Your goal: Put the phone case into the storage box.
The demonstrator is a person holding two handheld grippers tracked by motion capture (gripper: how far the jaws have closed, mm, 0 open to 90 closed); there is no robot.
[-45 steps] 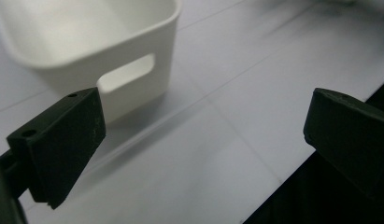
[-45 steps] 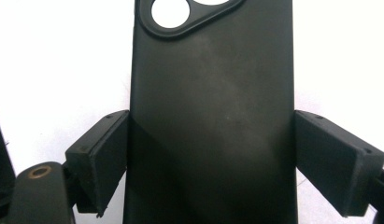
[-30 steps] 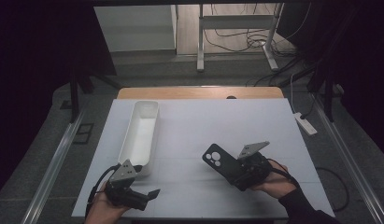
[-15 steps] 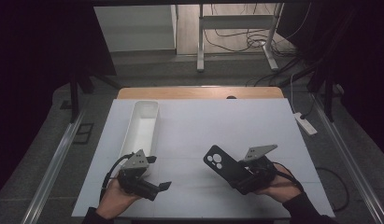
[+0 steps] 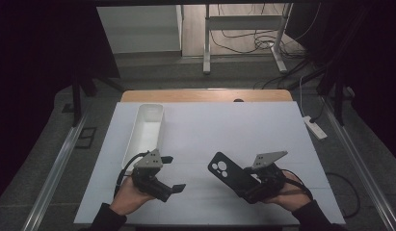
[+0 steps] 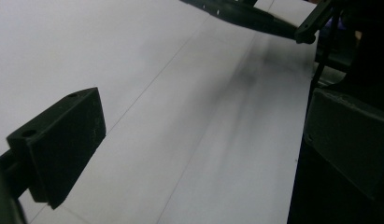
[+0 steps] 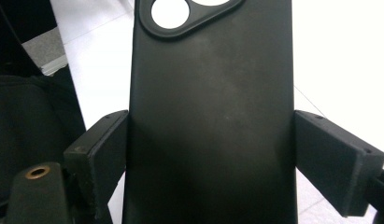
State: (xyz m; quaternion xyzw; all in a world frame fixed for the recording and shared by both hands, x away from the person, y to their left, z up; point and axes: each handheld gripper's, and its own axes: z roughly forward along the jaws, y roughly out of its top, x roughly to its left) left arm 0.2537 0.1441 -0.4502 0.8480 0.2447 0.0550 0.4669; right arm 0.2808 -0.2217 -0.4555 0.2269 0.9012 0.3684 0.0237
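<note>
My R gripper (image 5: 257, 179) is clamped across a black phone case (image 5: 230, 173), jaws pressing both long edges, held just over the white table (image 5: 234, 125) at front right; barely moved vs a sec ago. My L gripper (image 5: 169, 173) has slid in from the front-left corner toward mid-table, now just off the near end of the white tray (image 5: 146, 129). L jaws apart, nothing between them, prob hovering

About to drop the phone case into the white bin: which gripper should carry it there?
Right, probably. The right gripper already clamps the black phone case by its sides; the left gripper is open and holds nothing, though it is nearer the white bin.
</note>
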